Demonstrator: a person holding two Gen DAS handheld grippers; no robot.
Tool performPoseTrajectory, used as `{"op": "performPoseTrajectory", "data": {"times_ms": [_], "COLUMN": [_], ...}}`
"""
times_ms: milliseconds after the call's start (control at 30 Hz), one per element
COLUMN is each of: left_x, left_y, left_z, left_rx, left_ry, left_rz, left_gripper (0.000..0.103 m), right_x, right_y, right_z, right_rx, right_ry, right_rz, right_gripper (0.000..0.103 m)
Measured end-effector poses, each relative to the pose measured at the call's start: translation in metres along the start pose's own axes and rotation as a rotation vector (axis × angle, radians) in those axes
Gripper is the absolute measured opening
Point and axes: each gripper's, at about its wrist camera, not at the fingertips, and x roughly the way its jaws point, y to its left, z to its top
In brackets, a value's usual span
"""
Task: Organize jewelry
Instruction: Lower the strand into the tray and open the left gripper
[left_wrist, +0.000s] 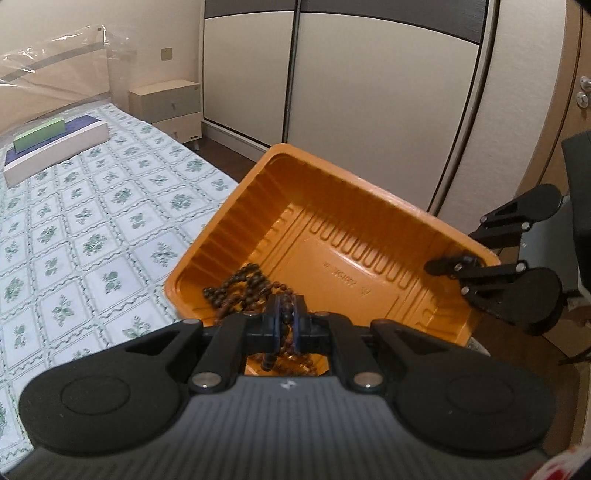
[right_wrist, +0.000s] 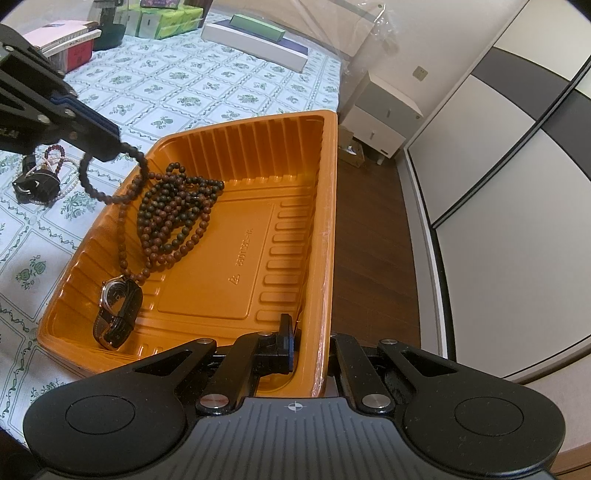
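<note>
Bed (right_wrist: 221, 88) with floral sheet carries an orange tray (right_wrist: 258, 229); left claw (right_wrist: 114, 146) clamped on a bead string (right_wrist: 110, 192), right claw (right_wrist: 295, 343) clamped on tray rim.

The supporting surface is a bed (right_wrist: 207, 92) covered with a green floral-patterned sheet. An orange plastic tray (right_wrist: 325, 206) rests at its edge, overhanging the wooden floor. Also on the sheet: a small jewelry pile (right_wrist: 40, 177), a flat white box (right_wrist: 255, 46), stacked books (right_wrist: 66, 40).
</note>
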Motion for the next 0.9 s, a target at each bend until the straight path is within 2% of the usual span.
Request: {"op": "performPoseTrajectory", "data": {"times_ms": [667, 733, 767, 800, 900], "left_x": [0.019, 0.020, 0.020, 0.020, 0.018], "left_y": [-0.011, -0.011, -0.010, -0.010, -0.005], "left_z": [0.007, 0.007, 0.006, 0.006, 0.004], "left_rx": [-0.008, -0.014, -0.019, -0.022, -0.027], "left_ry": [0.032, 0.037, 0.038, 0.036, 0.034], "left_rz": [-0.052, -0.065, -0.076, -0.083, -0.074], "left_gripper": [0.006, 0.011, 0.020, 0.023, 0.023], "right_x": [-0.001, -0.001, -0.001, -0.001, -0.001], "right_y": [-0.001, -0.002, -0.001, -0.001, -0.003], "right_z": [-0.001, -0.001, -0.001, -0.001, -0.001], "right_rx": [0.006, 0.007, 0.007, 0.007, 0.009], "right_ry": [-0.004, -0.004, -0.004, -0.004, -0.004], "right_rz": [0.006, 0.006, 0.006, 0.006, 0.008], "right_gripper": [0.003, 0.003, 0.003, 0.003, 0.003]}}
